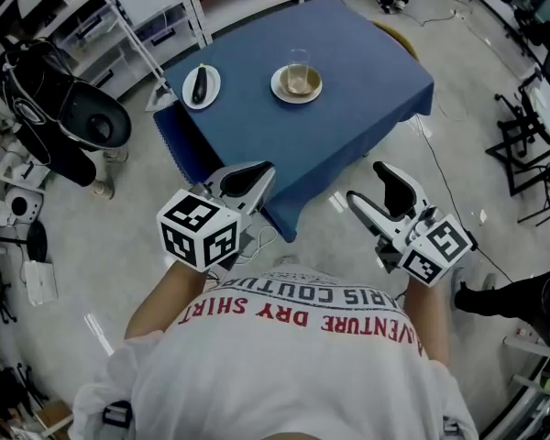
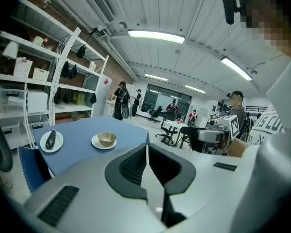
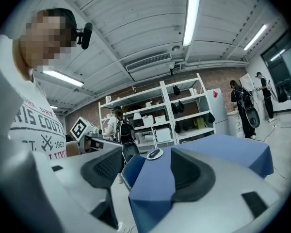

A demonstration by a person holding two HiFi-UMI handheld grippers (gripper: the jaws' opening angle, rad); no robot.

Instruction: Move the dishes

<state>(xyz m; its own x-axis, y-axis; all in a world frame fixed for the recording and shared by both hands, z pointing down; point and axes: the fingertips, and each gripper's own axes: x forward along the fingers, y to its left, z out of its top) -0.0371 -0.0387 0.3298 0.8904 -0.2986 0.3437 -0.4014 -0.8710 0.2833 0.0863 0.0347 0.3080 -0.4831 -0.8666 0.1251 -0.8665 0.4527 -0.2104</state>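
Two white plates sit on the blue-clothed table (image 1: 348, 108). The left plate (image 1: 201, 86) carries a dark, eggplant-like item, and the right plate (image 1: 296, 83) holds a tan bowl. Both grippers hover off the table near its front corner, well short of the dishes. My left gripper (image 1: 266, 170) is shut and empty; in the left gripper view its pads (image 2: 136, 166) meet, with the bowl (image 2: 106, 139) and the dark item's plate (image 2: 51, 141) far beyond. My right gripper (image 1: 367, 183) is open with nothing between its jaws. Its own view shows the table corner (image 3: 150, 188) and the distant dark item's plate (image 3: 154, 153).
White shelving racks (image 1: 147, 7) stand behind the table. Black bags (image 1: 64, 108) sit on the floor at the left, and black metal stands (image 1: 527, 145) at the right. Other people (image 2: 121, 100) stand far off in the room. A cable lies on the floor by the table corner.
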